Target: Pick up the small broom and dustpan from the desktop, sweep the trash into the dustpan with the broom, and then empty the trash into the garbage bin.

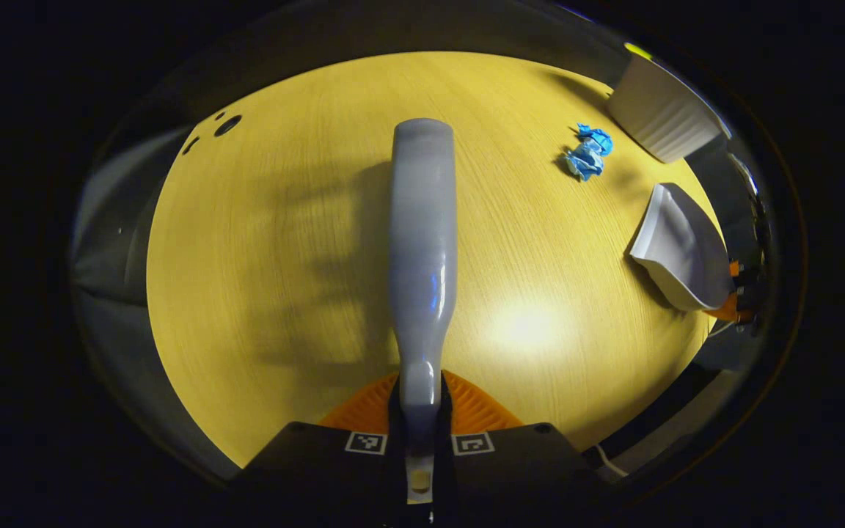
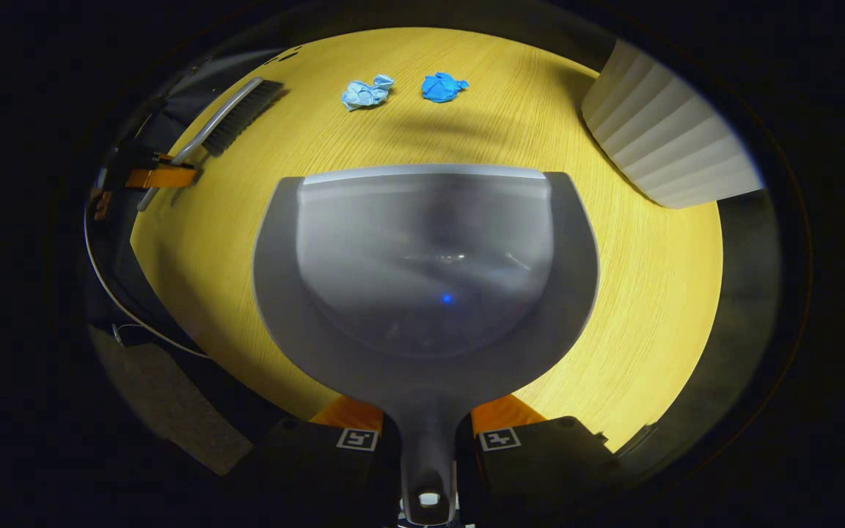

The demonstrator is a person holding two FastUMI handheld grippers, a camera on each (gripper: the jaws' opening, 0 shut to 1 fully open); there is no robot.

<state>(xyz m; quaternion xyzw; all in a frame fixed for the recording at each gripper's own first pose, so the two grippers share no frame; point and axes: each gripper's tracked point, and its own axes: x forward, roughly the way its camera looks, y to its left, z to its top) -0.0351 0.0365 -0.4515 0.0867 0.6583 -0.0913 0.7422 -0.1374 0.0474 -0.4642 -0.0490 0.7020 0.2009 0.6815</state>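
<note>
I'm holding the broom (image 1: 422,242) pinched in my left fingers (image 1: 420,422) and the dustpan (image 2: 422,271) by its handle in my right fingers (image 2: 426,433), its open edge facing the two paper scraps (image 2: 367,92) lying ahead on the desk (image 2: 657,308), nearer the dustpan.

**Count of things on the desktop**

One wooden desktop (image 2: 650,293) carries everything, and it serves as the landmark here.

- Brooms: one small broom (image 1: 422,242), held above the desktop; in the right gripper view it sits at the desktop's far left edge.
- Dustpans: one dustpan (image 2: 426,279), over the desktop's near middle.
- Trash: two crumpled blue scraps, a paler scrap (image 2: 366,92) and a deeper blue scrap (image 2: 443,86), both on the desktop's far part, just beside each other but apart.
- Bins: one white ribbed garbage bin (image 2: 668,147), at the desktop's far right edge.
- Grippers: two, a left gripper (image 1: 420,433) and a right gripper (image 2: 428,440), one at each handle, at the desktop's near edge.
</note>
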